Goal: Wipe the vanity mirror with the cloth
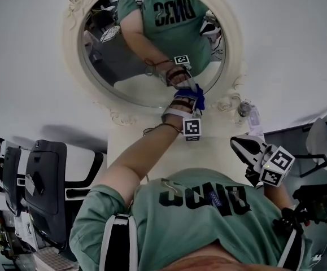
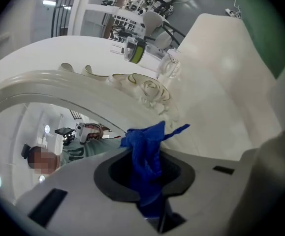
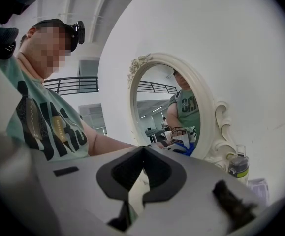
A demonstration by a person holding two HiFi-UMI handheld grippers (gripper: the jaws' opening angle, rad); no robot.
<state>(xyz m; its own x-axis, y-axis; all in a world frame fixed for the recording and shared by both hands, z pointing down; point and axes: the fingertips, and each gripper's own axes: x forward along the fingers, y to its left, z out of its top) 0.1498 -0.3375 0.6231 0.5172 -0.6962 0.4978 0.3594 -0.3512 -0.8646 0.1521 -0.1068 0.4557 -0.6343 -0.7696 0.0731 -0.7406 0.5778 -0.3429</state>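
1. Vanity mirror [image 1: 152,44]: oval glass in an ornate cream frame [image 1: 231,100], upper centre of head view, standing at the back of a white surface [image 1: 129,145], against a white wall. The glass reflects the person's green shirt, forearm and a marker cube.

2. Left gripper [image 1: 189,96]: centre of head view, held on an outstretched arm, marker cube toward the camera, tip at the lower edge of the glass next to the frame. Fingers [image 2: 78,181] are clamped on the cloth [image 2: 144,156]. L. gripper view shows the blue fabric bunched betw. them and sticking out past the tips, w/ one thin twisted corner pointing to the frame's scrollwork [image 2: 147,90] in mid-frame.

3. Cloth, head view [image 1: 197,99]: small blue wad at the gripper tip, at the bottom right of the glass. Contact w/ the glass can't be confirmed.

4. Right gripper [image 1: 243,145]: lower right of head view, low and near the person's body, well apart from the mirror. R. gripper view: fingers [image 3: 78,181] brought together at the tips, nothing betw. them. Mirror sits right of centre in that view, the cloth a blue spot at its lower rim [image 3: 185,146].

5. Bottle [image 3: 238,167]: small, clear, yellow-green band, on the surface just beside the frame's lower scroll.

6. Dark chair [image 1: 44,179]: lower left of head view, beside the surface.
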